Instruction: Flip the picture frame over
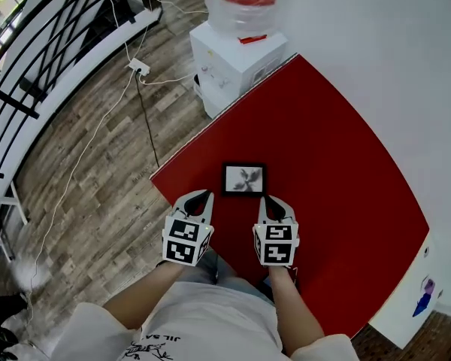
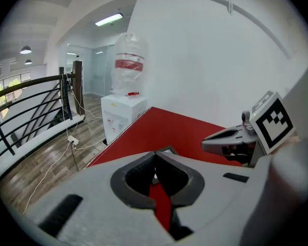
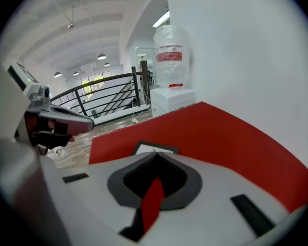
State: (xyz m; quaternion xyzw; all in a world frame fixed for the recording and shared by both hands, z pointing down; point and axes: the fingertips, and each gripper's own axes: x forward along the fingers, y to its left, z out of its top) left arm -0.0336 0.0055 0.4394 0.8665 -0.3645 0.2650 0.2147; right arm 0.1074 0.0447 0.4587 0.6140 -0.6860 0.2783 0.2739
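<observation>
Lying flat, the picture frame [image 1: 244, 179] looks light, rigid, probably glass-fronted; pinch its side edges. The left hand-held gripper [image 1: 203, 195] and right hand-held gripper [image 1: 267, 201] are closed, empty.

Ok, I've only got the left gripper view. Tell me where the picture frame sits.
Observer: In the head view the picture frame lies flat on the red table, just ahead of the left gripper and the right gripper.
Operator: Say which side faces up.
Observer: The picture side; a dark print on white shows.
Operator: Check the right gripper's jaws.
Observer: Right gripper view shows them together, nothing between.
</observation>
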